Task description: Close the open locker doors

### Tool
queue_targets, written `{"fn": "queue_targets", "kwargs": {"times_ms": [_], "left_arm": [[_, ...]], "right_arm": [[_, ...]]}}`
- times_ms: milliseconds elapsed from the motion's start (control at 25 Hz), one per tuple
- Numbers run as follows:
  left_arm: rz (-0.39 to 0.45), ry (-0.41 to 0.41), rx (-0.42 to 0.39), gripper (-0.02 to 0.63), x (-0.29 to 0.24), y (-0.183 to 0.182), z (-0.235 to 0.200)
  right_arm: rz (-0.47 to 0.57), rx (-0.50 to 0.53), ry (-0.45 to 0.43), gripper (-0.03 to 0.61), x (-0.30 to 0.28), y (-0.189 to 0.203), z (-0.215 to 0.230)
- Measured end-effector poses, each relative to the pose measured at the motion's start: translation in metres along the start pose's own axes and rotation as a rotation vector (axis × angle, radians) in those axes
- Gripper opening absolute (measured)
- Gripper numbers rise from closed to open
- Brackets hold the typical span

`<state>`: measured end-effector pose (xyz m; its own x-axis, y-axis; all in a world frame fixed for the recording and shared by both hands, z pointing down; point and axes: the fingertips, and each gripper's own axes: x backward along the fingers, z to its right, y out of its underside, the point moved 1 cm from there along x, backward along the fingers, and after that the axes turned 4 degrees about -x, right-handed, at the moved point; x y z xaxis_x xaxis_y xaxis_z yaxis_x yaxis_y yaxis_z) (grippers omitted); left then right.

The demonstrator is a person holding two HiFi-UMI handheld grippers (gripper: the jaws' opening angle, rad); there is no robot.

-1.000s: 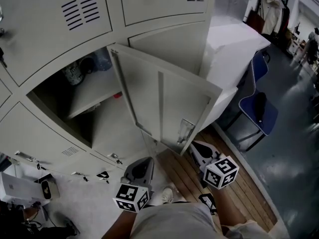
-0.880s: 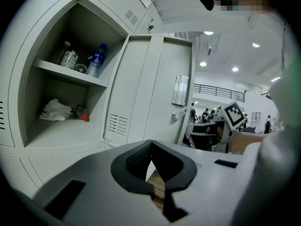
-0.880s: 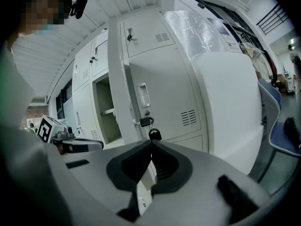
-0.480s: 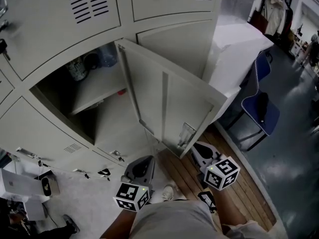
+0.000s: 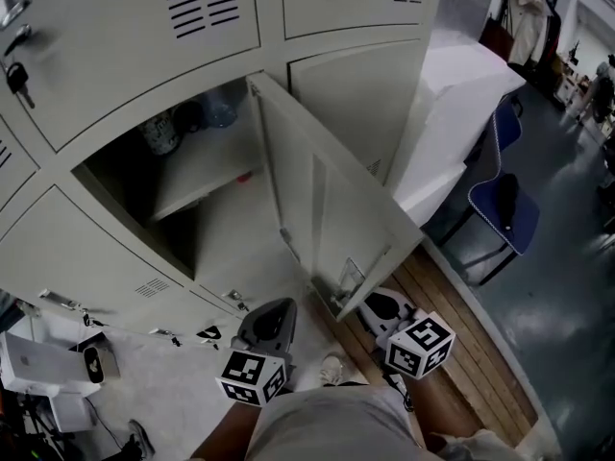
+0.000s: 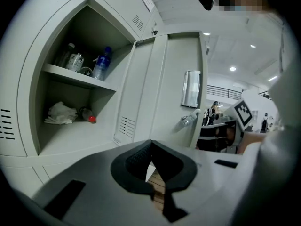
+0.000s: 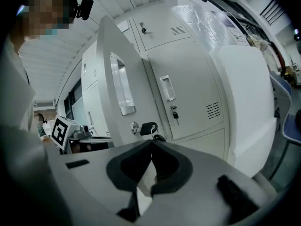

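The locker door [image 5: 332,214] stands half open, hinged at its far left edge, with its free edge swung out toward the person. The open locker [image 5: 144,185] to its left holds a shelf [image 6: 75,75] carrying a blue-capped bottle [image 6: 101,63]; a crumpled white cloth [image 6: 60,113] lies below. The left gripper [image 5: 270,321] hovers near the door's inner face, its fingers pressed together on nothing. The right gripper [image 5: 380,307] sits just beneath the door's near corner, facing the outer side and its key [image 7: 148,127], fingers also together and empty.
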<state>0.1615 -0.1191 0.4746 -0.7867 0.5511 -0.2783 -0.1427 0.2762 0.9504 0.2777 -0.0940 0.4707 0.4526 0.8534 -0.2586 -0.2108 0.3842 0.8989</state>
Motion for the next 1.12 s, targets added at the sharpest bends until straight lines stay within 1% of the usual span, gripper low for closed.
{"fn": "queue_targets", "kwargs": {"times_ms": [200, 560, 1120], "left_arm": [[-0.006, -0.009, 0.001, 0.015, 0.015, 0.003, -0.015], [-0.011, -0.062, 0.014, 0.015, 0.049, 0.007, -0.049], [0.001, -0.163, 0.031, 0.016, 0.091, 0.011, -0.100]], "right_arm": [[-0.021, 0.011, -0.047, 0.028, -0.015, 0.006, -0.027], [-0.065, 0.020, -0.130, 0.028, -0.047, 0.019, -0.074], [-0.111, 0.053, -0.242, 0.028, -0.099, 0.026, -0.124]]}}
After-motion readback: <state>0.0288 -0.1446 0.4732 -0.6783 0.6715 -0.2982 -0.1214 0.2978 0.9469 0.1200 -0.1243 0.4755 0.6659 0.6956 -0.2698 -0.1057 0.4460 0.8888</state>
